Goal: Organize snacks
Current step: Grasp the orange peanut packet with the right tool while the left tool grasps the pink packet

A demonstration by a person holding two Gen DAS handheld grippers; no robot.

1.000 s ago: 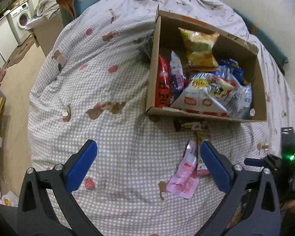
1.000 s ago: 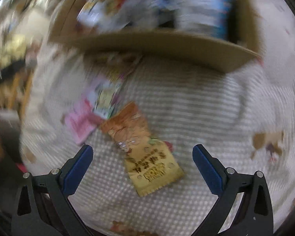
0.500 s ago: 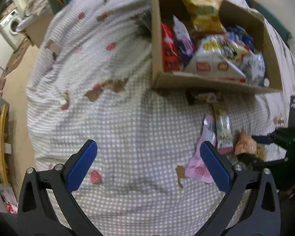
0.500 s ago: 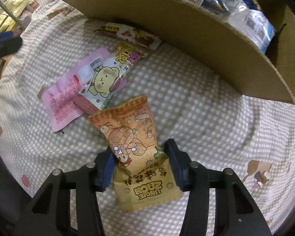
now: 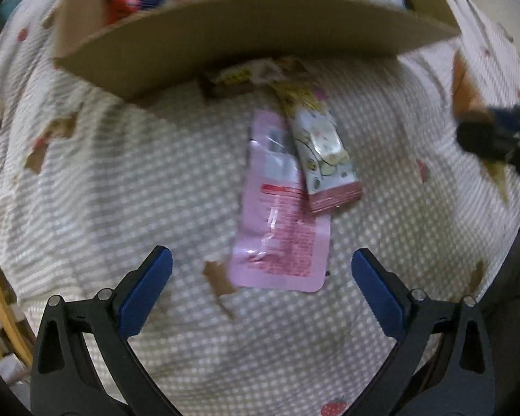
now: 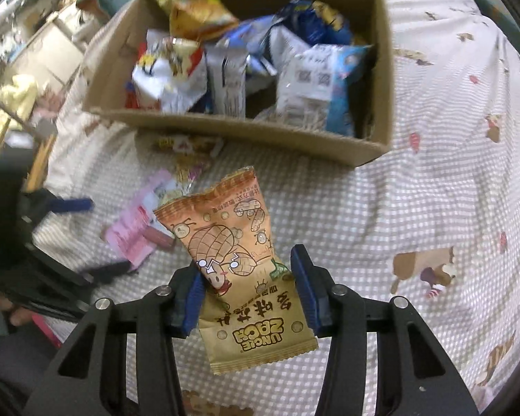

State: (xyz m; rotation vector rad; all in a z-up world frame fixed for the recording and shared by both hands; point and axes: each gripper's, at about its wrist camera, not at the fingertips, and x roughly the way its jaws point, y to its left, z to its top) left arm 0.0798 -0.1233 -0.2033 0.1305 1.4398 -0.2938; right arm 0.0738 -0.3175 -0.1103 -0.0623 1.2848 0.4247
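My right gripper [image 6: 248, 270] is shut on an orange peanut snack packet [image 6: 232, 242] and holds it above the bed, in front of the cardboard box [image 6: 246, 131] full of snack bags. My left gripper [image 5: 261, 270] is open and empty, low over a pink packet [image 5: 280, 222]. A white and pink packet [image 5: 324, 149] lies partly over the pink one. A small dark snack bar [image 5: 232, 81] lies at the box's front wall [image 5: 246, 31]. The right gripper with its orange packet shows at the right edge of the left wrist view [image 5: 482, 121].
The checked bedspread [image 5: 121, 180] covers the bed. The left gripper and hand show at the left of the right wrist view [image 6: 34, 228]. Furniture and clutter stand beyond the bed at the far left [image 6: 24, 52].
My right gripper closed on the orange packet and lifted it off the bed. My left gripper moved forward and down towards the pink packet and the box.
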